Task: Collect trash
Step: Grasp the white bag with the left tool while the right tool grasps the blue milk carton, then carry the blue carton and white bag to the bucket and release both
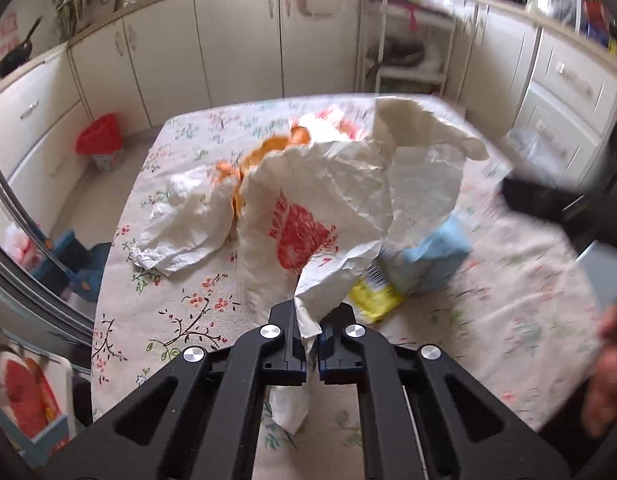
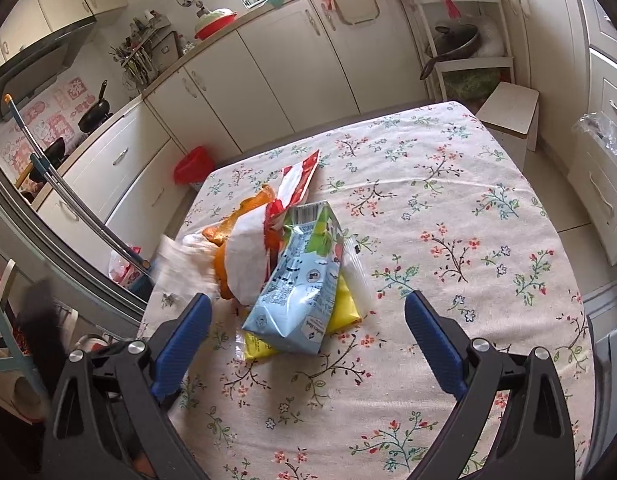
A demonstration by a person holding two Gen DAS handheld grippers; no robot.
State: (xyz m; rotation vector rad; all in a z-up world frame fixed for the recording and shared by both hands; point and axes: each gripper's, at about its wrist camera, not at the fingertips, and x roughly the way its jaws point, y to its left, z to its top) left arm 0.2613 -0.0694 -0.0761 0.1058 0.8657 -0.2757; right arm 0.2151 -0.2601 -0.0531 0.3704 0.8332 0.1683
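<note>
My left gripper (image 1: 311, 322) is shut on a corner of a crumpled white paper bag with red print (image 1: 308, 216), which stands up over the floral tablecloth (image 1: 168, 300). Behind it lie a crumpled white tissue (image 1: 184, 220), orange peel (image 1: 268, 148), a light blue carton (image 1: 432, 256) and a yellow wrapper (image 1: 374, 292). In the right wrist view my right gripper (image 2: 308, 312) stands open just short of the blue carton (image 2: 300, 280), which lies on the yellow wrapper (image 2: 344, 304) beside the white bag (image 2: 248, 264), orange peel (image 2: 244, 216) and a red-and-white wrapper (image 2: 300, 176).
A red-lined waste bin (image 1: 102, 142) stands on the floor left of the table, near white cabinets (image 1: 236, 40). A small white stool (image 2: 512, 116) sits past the table's far right corner. The right side of the tablecloth (image 2: 468, 220) is bare. A person's hand (image 1: 606, 368) shows at the right edge.
</note>
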